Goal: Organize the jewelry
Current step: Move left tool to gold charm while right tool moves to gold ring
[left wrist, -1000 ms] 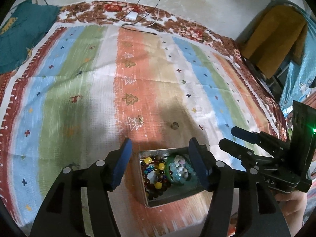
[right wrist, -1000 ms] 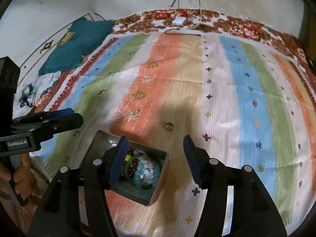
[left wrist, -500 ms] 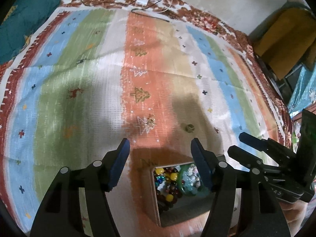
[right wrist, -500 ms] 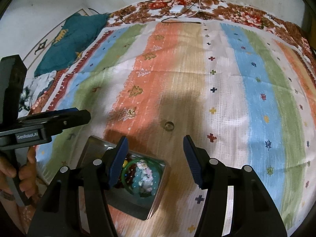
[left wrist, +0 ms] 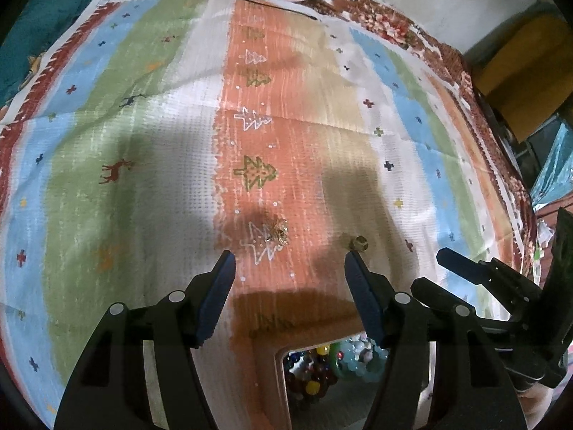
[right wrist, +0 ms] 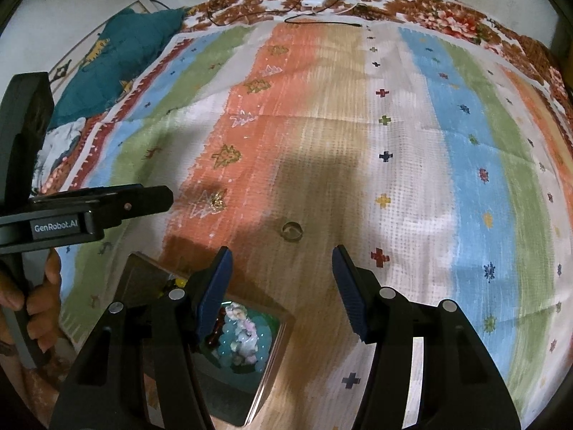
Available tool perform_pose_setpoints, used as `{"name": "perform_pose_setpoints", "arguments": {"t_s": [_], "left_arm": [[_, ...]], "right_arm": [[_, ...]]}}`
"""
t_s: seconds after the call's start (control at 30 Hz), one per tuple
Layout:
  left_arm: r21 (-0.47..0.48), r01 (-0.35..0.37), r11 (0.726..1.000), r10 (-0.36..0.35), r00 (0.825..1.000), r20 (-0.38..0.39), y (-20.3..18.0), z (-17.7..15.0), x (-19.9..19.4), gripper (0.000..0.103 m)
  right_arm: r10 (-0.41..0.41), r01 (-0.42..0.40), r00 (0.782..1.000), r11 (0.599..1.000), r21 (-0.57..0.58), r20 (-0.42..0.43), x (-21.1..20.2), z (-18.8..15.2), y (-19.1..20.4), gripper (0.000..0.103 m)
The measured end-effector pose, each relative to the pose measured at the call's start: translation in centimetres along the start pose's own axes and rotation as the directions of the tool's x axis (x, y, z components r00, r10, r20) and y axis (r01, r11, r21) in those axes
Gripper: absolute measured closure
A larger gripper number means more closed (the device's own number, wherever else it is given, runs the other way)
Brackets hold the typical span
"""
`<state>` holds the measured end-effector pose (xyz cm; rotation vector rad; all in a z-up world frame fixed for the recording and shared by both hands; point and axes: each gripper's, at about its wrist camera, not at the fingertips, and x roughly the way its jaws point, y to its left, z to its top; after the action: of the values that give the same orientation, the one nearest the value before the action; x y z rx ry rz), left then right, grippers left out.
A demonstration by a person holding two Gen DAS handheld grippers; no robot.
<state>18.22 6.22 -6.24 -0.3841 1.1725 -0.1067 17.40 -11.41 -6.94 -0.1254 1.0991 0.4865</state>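
While both grippers, left (left wrist: 289, 270) & right (right wrist: 280, 263), hang spread w/ nothing held, the ring (right wrist: 292, 231) lies on the cloth just ahead of right's tips (nearer arm); gold earring (left wrist: 280, 231) sits ahead of left.

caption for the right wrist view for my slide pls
Open right tongs hover over a striped cloth, a ring just ahead and a tin of bead bracelets below.
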Motion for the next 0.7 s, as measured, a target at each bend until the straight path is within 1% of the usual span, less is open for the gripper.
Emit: {"name": "perform_pose_setpoints", "arguments": {"t_s": [0.03, 0.1, 0.33, 0.4, 0.47, 0.57, 0.63, 0.7], "left_arm": [[0.002, -0.006, 1.000, 0.006, 1.000, -0.007, 0.0, 0.1, 0.4, 0.041], [0.008, -0.009, 1.000, 0.009, 1.000, -0.020, 0.0, 0.3, 0.9, 0.047], [0.013, -0.016, 1.000, 0.016, 0.999, -0.044, 0.0, 0.8, 2.1, 0.048], [0.015, -0.017, 1.000, 0.017, 0.999, -0.049, 0.0, 1.0, 2.3, 0.052], [0.021, -0.019, 1.000, 0.020, 0.998, -0.057, 0.0, 1.1, 2.6, 0.052], [0.035, -0.016, 0.999, 0.019, 0.996, -0.090, -0.1, 1.3, 3.3, 0.052], [0.042, -0.026, 0.999, 0.030, 0.994, -0.101, -0.2, 1.3, 3.7, 0.054], [0.045, -0.027, 0.999, 0.032, 0.993, -0.114, -0.2, 1.4, 4.2, 0.058]], "right_arm": [[-0.001, 0.001, 1.000, 1.000, 0.001, -0.006, 0.3, 0.1, 0.0, 0.045], [-0.004, 0.004, 1.000, 1.000, 0.000, -0.016, 0.9, 0.3, -0.1, 0.045], [-0.008, 0.008, 0.999, 1.000, -0.003, -0.044, 2.4, 1.1, -0.2, 0.045], [-0.007, 0.007, 0.999, 1.000, -0.004, -0.049, 2.7, 1.3, -0.1, 0.045], [-0.007, 0.006, 0.998, 1.000, -0.006, -0.055, 2.9, 1.4, -0.1, 0.045], [-0.008, 0.007, 0.998, 1.000, -0.012, -0.066, 3.4, 1.5, 0.0, 0.046], [-0.007, 0.006, 0.997, 1.000, -0.013, -0.074, 3.8, 1.6, 0.0, 0.050], [-0.007, 0.006, 0.997, 1.000, -0.012, -0.080, 4.0, 1.7, 0.0, 0.050]]}}
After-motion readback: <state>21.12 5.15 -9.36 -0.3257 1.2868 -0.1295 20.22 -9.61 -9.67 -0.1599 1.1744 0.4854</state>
